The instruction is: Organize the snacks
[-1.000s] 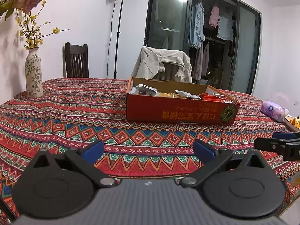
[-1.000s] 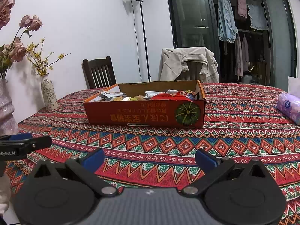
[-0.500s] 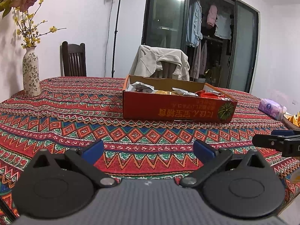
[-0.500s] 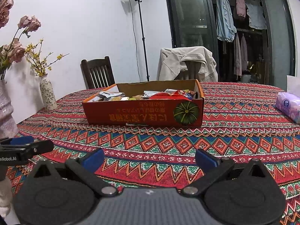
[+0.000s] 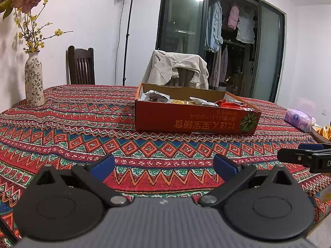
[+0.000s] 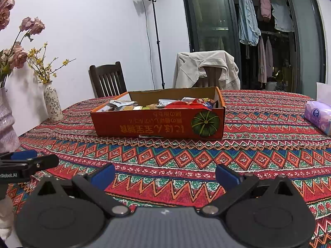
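Your left hand-held gripper [image 5: 163, 164] hung low over the surface [image 5: 62, 128] with its blue-padded fingers spread wide and nothing between them; your right hand-held gripper [image 6: 164, 172] was just as wide open and just as bare, level with the left and near it. Both pointed at the shallow orange cardboard box with the green pumpkin print [image 5: 194, 119], which sat well ahead of them on the red patterned tablecloth. The mixed snack packets [image 6: 165, 104] lay loose inside it: white and silver wrappers toward the box's left end, a red foil packet [image 6: 186, 104] toward the right.

That layout fitted two readings: the snacks had been gathered into the box, or they were waiting there to be sorted out of it. No snack showed on the cloth itself, though a dish of something yellow [image 5: 323, 132] sat at the far right edge.

If you went for the box, the sensible way was to come in over the near wall from above, since that wall hid the lower packets from both cameras. You would have done well to pinch a single wrapper by a flat edge, because the thin foil looked likely to slip or drag a neighbour along.
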